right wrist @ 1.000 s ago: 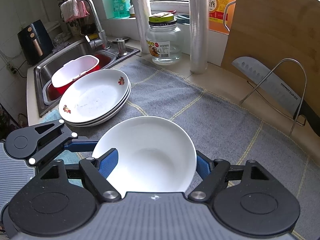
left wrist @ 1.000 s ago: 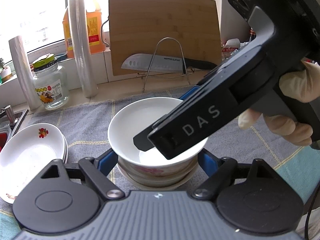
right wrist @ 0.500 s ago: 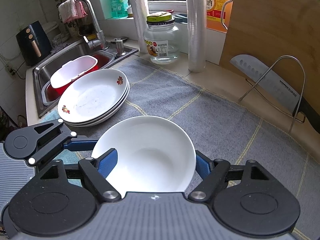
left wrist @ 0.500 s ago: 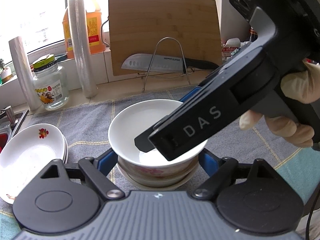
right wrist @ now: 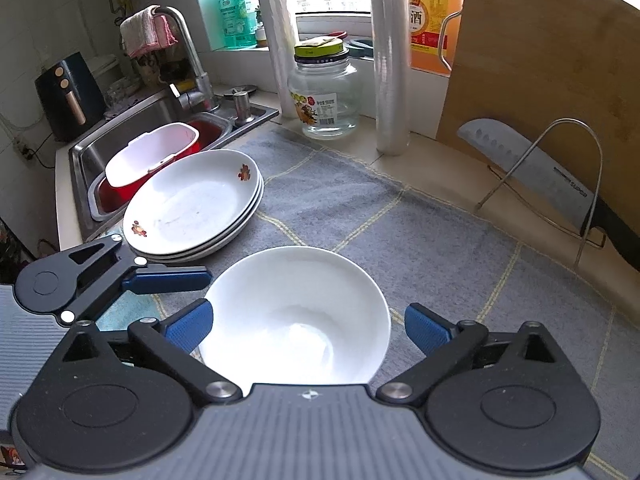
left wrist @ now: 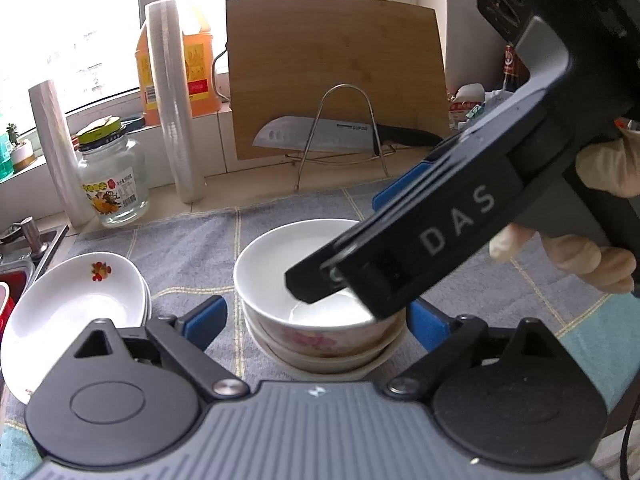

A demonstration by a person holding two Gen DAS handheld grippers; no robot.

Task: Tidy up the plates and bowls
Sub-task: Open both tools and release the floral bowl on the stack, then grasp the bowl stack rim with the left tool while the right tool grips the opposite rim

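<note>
- We see a glossy white ceramic bowl [right wrist: 296, 320] between our jaws.
- Beyond them, grey woven cloth [right wrist: 360, 216] looks matt.
- Farther off: smooth wooden board [left wrist: 332, 72], shiny steel knife [left wrist: 316, 138], clear glass jar [left wrist: 112, 184].

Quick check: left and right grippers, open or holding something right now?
Left gripper: open, fingers just spread clear of the stacked white ceramic bowl between them.
Right gripper: open, just released the same bowl.

right gripper [left wrist: 360, 280] hides the bowl's [left wrist: 280, 248] far rim.
</note>
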